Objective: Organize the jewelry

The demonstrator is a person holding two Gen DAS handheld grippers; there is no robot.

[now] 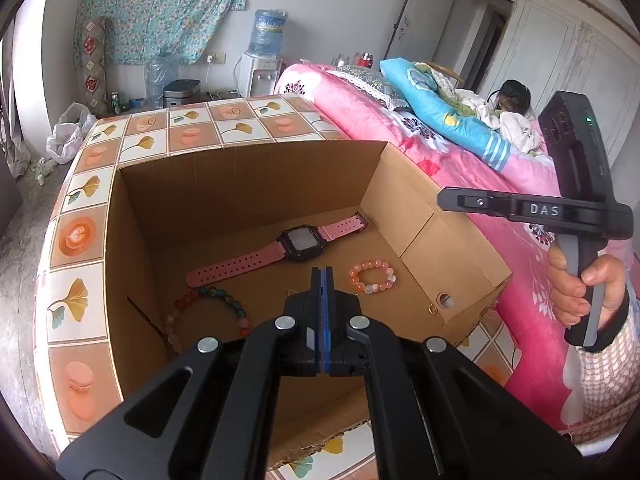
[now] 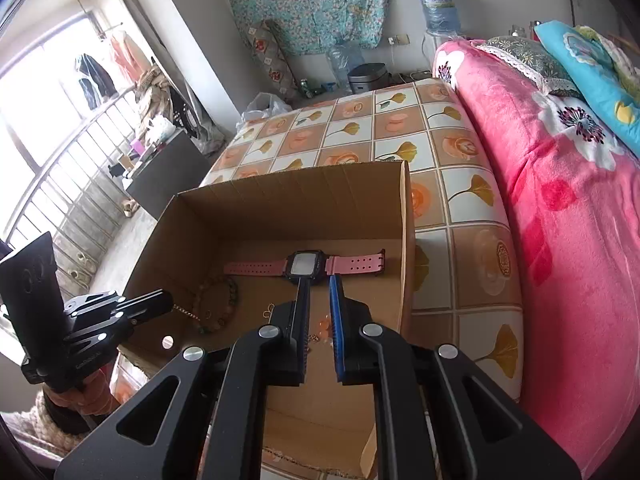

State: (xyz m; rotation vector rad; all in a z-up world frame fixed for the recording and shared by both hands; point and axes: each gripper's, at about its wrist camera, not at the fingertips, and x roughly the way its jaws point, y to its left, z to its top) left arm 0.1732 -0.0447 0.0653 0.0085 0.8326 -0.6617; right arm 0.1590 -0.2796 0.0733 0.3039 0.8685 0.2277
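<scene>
Left gripper (image 1: 322,280) clenched, empty | right gripper (image 2: 318,286) slightly parted, empty | pink watch (image 2: 305,266) just beyond both, in cardboard box (image 1: 248,172)

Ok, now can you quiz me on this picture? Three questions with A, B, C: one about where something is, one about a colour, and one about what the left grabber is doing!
1. Where is the watch?
A. Around someone's wrist
B. Inside the cardboard box
C. In a drawer

2. What colour is the watch strap?
A. Pink
B. Green
C. Yellow

3. How are the jaws of the left gripper?
A. Wide open
B. Shut together
C. Clamped on a big ball

Answers:
1. B, because the watch lies flat on the box floor.
2. A, because both halves of the strap are pink.
3. B, because its two pads press together with no gap.
</scene>
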